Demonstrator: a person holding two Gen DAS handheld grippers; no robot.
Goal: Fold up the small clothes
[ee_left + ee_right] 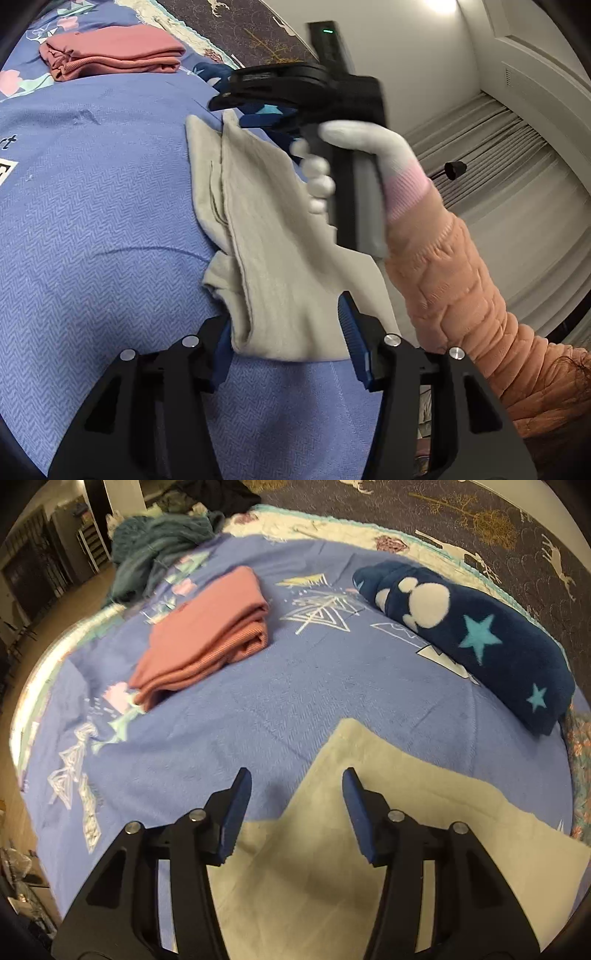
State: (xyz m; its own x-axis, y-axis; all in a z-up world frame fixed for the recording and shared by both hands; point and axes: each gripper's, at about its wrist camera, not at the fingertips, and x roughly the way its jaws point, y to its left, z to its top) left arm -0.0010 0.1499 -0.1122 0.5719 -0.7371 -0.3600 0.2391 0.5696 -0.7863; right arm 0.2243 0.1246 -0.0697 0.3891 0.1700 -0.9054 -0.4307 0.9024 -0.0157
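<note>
A beige garment point(273, 236) lies partly folded on the blue bedspread point(92, 221). My left gripper point(288, 332) is open, its blue pads either side of the garment's near edge. The right gripper's body shows in the left wrist view point(314, 92), held by a white-gloved hand above the garment's far end. In the right wrist view my right gripper point(295, 801) is open and empty, just above the beige garment point(369, 812), which lies flat under it.
A folded pink garment point(207, 635) lies on the blue bedspread point(277, 701) at the far left; it also shows in the left wrist view point(110, 51). A folded navy star-print fleece point(480, 642) lies at the far right. A teal knit heap point(159, 550) sits at the far edge.
</note>
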